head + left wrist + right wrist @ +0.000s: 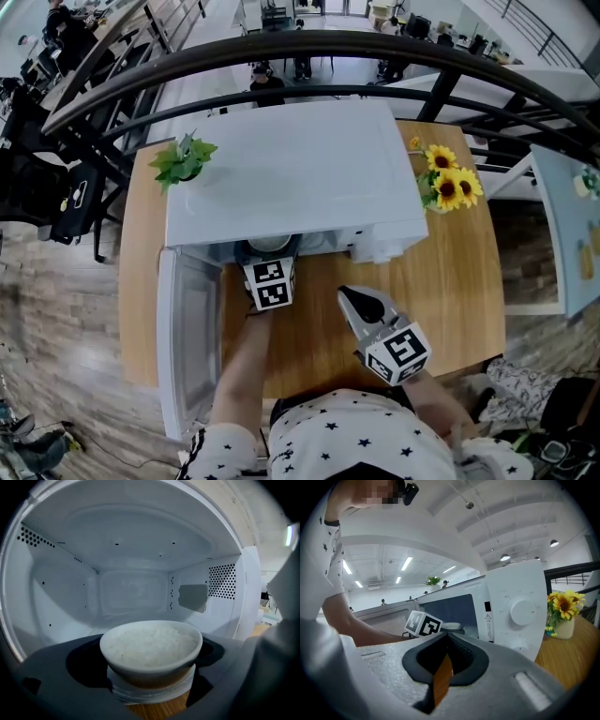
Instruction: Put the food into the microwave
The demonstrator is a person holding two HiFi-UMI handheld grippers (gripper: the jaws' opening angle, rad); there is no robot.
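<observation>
The bowl of rice (151, 645) sits clamped between my left gripper's (270, 266) two dark jaws, one on each side of it. It is right at the mouth of the microwave (291, 173), with the white cavity open behind it. A strip of wooden table (441, 291) shows just below the bowl, and I cannot tell whether the bowl is resting on anything.

Starting from the left in the head view, the microwave door (187, 347) is swung open towards me along the table's left side. A small green plant (183, 161) stands on the oven's top left corner. My left gripper reaches in under the front edge of the oven's top, with the bowl's rim just visible there.

Further right, my right gripper (361, 305) hovers over the bare table in front of the control panel, apart from the oven. Its jaws are pressed together with nothing between them. At the far right, a vase of sunflowers (450, 186) stands on the table just beside the microwave.
</observation>
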